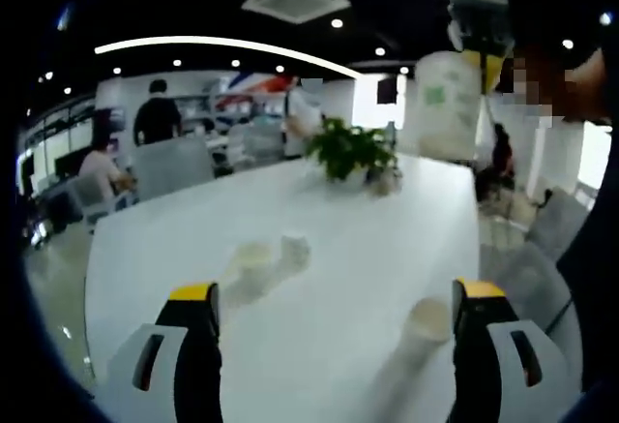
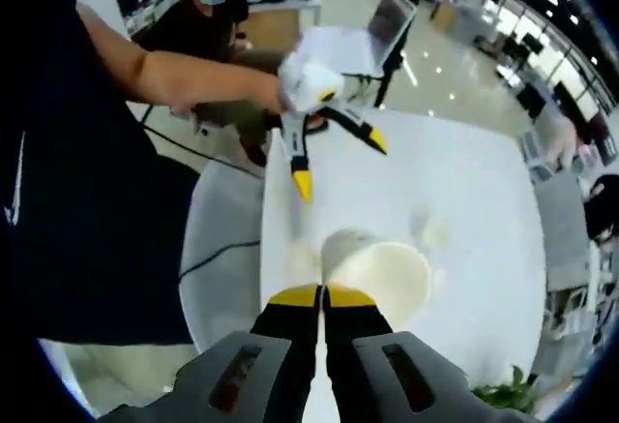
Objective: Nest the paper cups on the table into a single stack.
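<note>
My right gripper is shut on the rim of a white paper cup, held up above the white table. In the left gripper view that gripper hangs at the upper right with the cup under it. My left gripper is open wide, low over the table. A paper cup stands just inside its right jaw. Two more cups stand further out to the left. A hand holds the open left gripper in the right gripper view.
A potted plant stands at the table's far end, with grey chairs and seated people beyond. An open laptop sits past the table's edge. My own arm crosses the right gripper view.
</note>
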Available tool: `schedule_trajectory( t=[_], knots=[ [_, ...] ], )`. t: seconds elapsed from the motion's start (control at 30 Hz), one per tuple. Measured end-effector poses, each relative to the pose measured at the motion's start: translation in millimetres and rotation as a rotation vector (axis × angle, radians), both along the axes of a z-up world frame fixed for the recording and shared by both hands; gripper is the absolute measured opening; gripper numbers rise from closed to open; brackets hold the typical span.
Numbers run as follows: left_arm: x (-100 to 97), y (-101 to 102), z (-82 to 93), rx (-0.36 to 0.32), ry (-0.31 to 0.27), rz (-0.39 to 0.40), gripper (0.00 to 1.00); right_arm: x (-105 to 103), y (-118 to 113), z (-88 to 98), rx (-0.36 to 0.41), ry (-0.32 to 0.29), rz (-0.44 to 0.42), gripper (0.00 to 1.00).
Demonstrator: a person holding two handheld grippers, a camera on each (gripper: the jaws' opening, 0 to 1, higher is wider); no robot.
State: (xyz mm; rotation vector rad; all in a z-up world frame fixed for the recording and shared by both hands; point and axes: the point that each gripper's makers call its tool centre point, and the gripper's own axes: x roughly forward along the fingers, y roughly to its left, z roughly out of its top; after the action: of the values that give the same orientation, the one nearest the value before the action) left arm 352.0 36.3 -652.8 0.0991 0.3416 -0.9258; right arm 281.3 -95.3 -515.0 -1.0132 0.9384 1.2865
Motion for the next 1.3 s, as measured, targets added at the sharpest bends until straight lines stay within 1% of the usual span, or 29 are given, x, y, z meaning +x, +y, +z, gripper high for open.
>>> schedule_trajectory(
  t=[0.03,0.07,0.17,0.27,0.4,0.53,0.8,0.9,1.0,1.17,1.3],
  knots=[
    [0.6,1.8,-2.0,0.002,-0.002,0.008,0.98,0.6,0.6,-1.4,-0.028,-0.005,0.000,0.00],
    [0.8,3.4,-4.4,0.003,0.000,0.015,0.98,0.8,2.5,-2.4,-0.036,-0.010,0.006,0.00],
    [-0.7,9.5,-15.7,0.000,0.021,0.043,0.98,-0.5,3.1,-7.8,-0.090,-0.006,0.014,0.00],
    [-4.9,13.5,-23.3,0.006,0.029,0.057,0.98,-3.2,4.7,-12.9,-0.121,0.003,0.011,0.00],
    [-9.3,21.4,-28.6,0.003,0.038,0.081,0.98,-4.6,4.9,-15.0,-0.150,0.005,0.012,0.00],
    [-10.6,26.4,-31.6,0.003,0.045,0.095,0.98,-4.3,5.5,-13.6,-0.161,0.004,0.008,0.00],
    [-15.2,31.5,-37.9,0.043,0.045,0.099,0.98,-5.0,9.1,-13.9,-0.161,-0.006,-0.003,0.00],
    [-12.4,36.7,-42.3,0.065,0.031,0.124,0.98,-6.6,9.5,-15.4,-0.161,0.000,-0.007,0.00],
    [-11.0,41.6,-44.5,0.062,0.033,0.147,0.98,-7.9,8.1,-17.5,-0.168,0.001,-0.013,0.00],
    [-11.3,49.0,-43.6,0.039,0.031,0.182,0.98,-9.7,7.0,-19.9,-0.174,0.007,-0.024,0.00],
    [-13.2,50.8,-44.0,0.027,0.037,0.194,0.98,-11.6,7.6,-21.2,-0.170,0.013,-0.027,0.00]
  ],
)
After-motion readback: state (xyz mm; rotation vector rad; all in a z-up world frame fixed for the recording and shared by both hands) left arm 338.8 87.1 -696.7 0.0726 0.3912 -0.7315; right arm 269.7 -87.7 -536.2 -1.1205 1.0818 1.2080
